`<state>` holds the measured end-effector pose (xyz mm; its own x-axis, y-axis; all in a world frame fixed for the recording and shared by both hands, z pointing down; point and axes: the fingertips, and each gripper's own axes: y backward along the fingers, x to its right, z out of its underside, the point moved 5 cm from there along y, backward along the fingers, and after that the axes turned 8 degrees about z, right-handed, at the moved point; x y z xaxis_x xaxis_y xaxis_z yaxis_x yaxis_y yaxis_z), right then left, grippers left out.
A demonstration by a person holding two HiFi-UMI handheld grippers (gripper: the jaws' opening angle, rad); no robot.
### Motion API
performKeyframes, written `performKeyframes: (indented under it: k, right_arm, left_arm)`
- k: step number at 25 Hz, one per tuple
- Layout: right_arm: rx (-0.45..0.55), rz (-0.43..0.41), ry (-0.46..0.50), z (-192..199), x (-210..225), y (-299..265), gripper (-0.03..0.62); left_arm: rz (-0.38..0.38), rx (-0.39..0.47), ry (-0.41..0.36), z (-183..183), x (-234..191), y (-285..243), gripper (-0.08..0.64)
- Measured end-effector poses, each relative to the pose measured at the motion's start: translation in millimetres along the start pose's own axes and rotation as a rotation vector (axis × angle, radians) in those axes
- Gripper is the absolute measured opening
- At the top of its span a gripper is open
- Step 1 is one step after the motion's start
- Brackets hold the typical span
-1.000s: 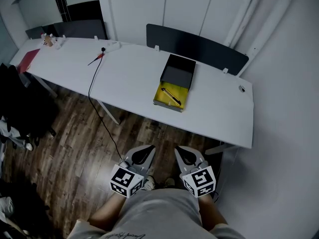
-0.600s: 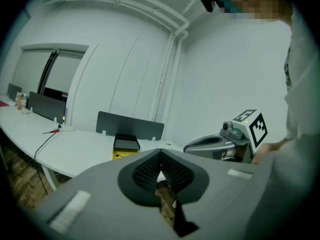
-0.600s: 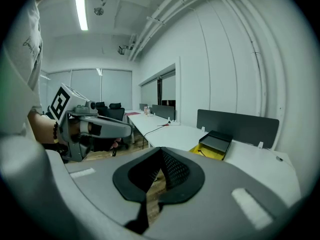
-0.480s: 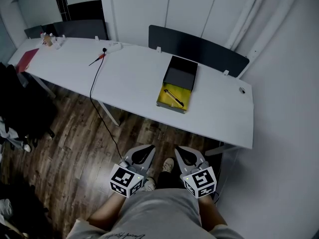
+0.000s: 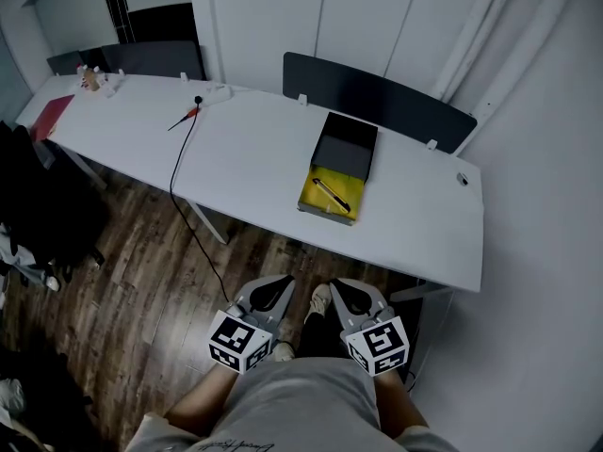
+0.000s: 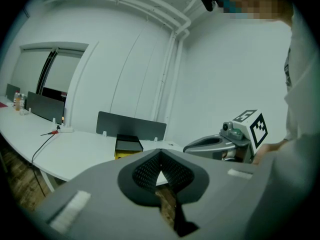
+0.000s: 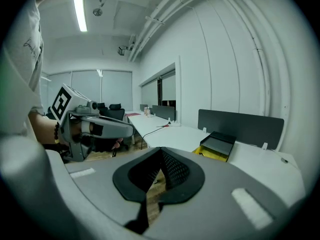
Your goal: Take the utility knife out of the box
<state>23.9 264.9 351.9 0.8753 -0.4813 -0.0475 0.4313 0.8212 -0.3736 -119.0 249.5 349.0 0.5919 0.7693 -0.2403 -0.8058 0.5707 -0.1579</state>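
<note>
My left tool (image 5: 273, 288) and right tool (image 5: 347, 290) are both closed with nothing between the jaws. They are held side by side at my waist, well short of the box (image 5: 311, 188). The box sits ahead at the near edge of the surface (image 5: 254, 158), more in line with the right tool. The utility knife (image 5: 331, 194) lies inside the box, its long axis slanting far-left to near-right. I judge the right tool nearer for the reach.
</note>
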Motion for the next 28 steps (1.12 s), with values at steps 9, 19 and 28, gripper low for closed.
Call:
performKeyframes:
  k: [9,19,28]
  right_arm:
    - [-0.005,-0.032,-0.004,-5,35,-44,0.015]
    - [-0.013,-0.097,0.012,-30,96,-109,0.015]
    - [-0.026,-0.135,0.030,-45,162,-156,0.015]
  left_arm:
    - [-0.027,-0.012,0.004,-8,-34,-38,0.001]
    - [-0.078,-0.009,0.019,-33,-84,-103,0.002]
    - [-0.116,-0.008,0.027,-55,-118,-169,0.002]
